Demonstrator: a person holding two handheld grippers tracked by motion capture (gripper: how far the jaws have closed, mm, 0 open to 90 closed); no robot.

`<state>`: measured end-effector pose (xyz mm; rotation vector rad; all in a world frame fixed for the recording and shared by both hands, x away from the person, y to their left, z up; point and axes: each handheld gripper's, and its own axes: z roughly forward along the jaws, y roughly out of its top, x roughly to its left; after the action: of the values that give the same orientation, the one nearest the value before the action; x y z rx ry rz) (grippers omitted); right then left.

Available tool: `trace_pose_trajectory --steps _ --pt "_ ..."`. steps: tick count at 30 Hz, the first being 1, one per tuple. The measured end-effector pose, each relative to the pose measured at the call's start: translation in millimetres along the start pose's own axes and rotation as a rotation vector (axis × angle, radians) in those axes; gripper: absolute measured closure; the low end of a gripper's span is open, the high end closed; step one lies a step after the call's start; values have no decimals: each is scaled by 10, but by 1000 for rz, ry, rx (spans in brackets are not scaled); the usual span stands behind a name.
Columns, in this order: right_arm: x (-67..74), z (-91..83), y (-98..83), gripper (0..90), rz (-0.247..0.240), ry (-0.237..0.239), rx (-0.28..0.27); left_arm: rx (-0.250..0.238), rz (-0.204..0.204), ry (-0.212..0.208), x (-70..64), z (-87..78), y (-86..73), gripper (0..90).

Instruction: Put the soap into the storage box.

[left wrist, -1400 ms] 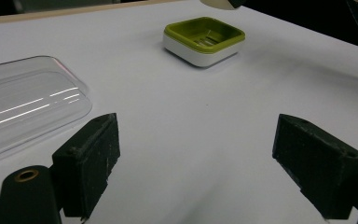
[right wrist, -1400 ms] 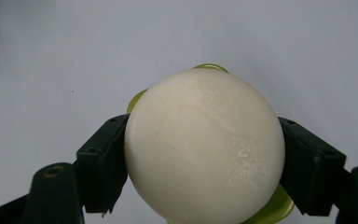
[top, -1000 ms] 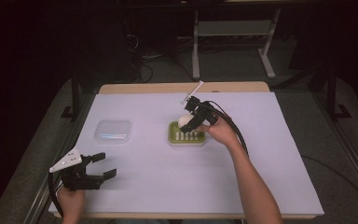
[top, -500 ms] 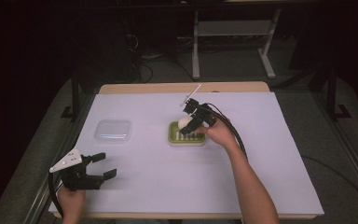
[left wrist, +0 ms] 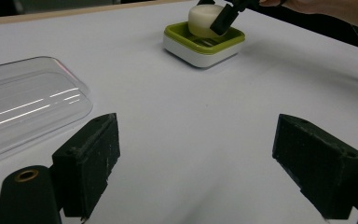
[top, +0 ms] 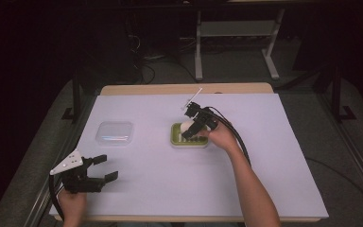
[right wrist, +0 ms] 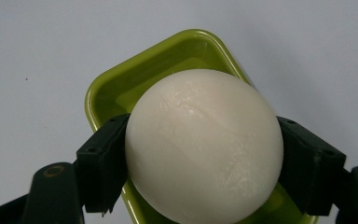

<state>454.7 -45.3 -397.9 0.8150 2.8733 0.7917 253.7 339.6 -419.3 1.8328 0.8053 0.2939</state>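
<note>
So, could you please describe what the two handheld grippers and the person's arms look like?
Both are black. The left gripper has blocky jaws, a grey three-cornered plate on top and a black cable. The right gripper trails thick black cables along a bare, sleeveless forearm.

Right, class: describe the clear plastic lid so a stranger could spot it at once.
Start at the white table. Left of the green soap dish lies the clear lid, flat and alone. It is see-through with rounded corners; the dish is green and holds soap.

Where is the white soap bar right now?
The soap bar sits between the right gripper jaws, over the green dish at table centre, right of the clear lid.
</note>
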Motion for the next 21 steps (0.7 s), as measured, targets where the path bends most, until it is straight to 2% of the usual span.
trace_pose_trajectory --steps 21 --pt "25 92 9 238 -9 2 41 0 4 2 2 -4 0 145"
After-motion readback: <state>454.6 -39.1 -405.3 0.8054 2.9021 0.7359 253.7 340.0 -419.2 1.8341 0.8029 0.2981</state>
